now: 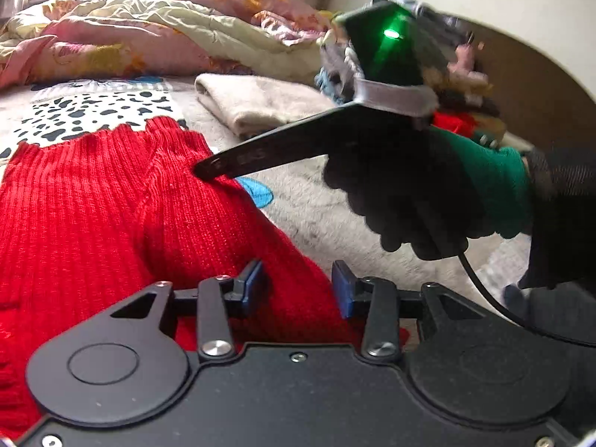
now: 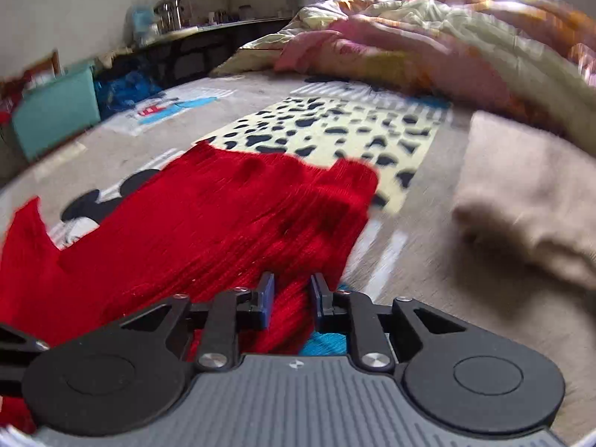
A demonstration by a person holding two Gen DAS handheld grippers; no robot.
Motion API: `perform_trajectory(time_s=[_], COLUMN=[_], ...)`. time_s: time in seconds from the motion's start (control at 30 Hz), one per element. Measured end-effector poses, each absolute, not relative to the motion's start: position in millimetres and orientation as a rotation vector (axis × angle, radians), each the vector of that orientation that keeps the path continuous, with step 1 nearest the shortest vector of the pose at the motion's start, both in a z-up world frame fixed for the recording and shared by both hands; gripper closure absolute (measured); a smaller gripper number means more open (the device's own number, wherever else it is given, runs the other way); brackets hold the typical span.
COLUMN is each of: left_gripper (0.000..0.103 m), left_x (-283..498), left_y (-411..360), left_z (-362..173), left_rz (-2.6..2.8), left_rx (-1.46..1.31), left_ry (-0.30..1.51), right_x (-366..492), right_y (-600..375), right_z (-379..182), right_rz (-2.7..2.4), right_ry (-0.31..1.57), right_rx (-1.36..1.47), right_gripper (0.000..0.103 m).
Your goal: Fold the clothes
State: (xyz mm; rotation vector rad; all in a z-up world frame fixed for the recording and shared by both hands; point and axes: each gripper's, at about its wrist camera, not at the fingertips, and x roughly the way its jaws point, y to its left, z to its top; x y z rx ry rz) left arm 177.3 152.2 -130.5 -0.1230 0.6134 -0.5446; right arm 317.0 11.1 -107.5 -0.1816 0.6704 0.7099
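A red ribbed knit sweater (image 1: pixel 111 216) lies spread on the patterned bed cover. My left gripper (image 1: pixel 300 283) is open, its blue pads just above the sweater's near right edge. The right gripper shows in the left wrist view, held by a gloved hand, with its fingertips (image 1: pixel 203 169) pressing on the sweater's right side. In the right wrist view the right gripper (image 2: pixel 291 296) has its jaws partly closed with a fold of the red sweater (image 2: pixel 223 216) between the pads. That view is motion-blurred.
A folded beige garment (image 1: pixel 257 106) lies on the bed to the right of the sweater; it also shows in the right wrist view (image 2: pixel 529 201). A crumpled pink and yellow quilt (image 1: pixel 149 26) fills the far side. A teal box (image 2: pixel 56 111) stands off the bed's left.
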Motion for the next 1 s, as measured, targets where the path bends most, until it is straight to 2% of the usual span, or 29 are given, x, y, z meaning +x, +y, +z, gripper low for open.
perform_trajectory(time_s=[0.23, 0.33, 0.4, 0.47, 0.8, 1.0], left_gripper=[0.064, 0.064, 0.064, 0.064, 0.063, 0.063], left_x=[162.0, 147.7, 132.5, 116.1, 58.4, 53.6], left_y=[257.8, 311.3, 338.5, 362.5, 417.3, 430.1], left_z=[-117.5, -123.8, -128.5, -132.4, -138.8, -159.5], left_rz=[-0.323, -0.131, -0.034, 0.065, 0.402, 0.444], left_rx=[-0.427, -0.592, -0.672, -0.739, -0.839, -0.950], left_ry=[0.497, 0.469, 0.452, 0.434, 0.411, 0.414], right_x=[226.0, 179.3, 165.1, 157.2, 145.3, 123.3], right_y=[-0.5, -5.7, -1.1, -5.0, -14.7, -37.0], right_z=[-76.9, -89.0, -116.8, -134.5, -95.7, -90.0], right_rz=[0.794, 0.839, 0.834, 0.835, 0.803, 0.825], right_ry=[0.493, 0.458, 0.523, 0.489, 0.516, 0.529], right_rx=[-0.229, -0.245, -0.304, -0.302, -0.108, 0.064], right_gripper=[0.080, 0.080, 0.080, 0.080, 0.080, 0.079])
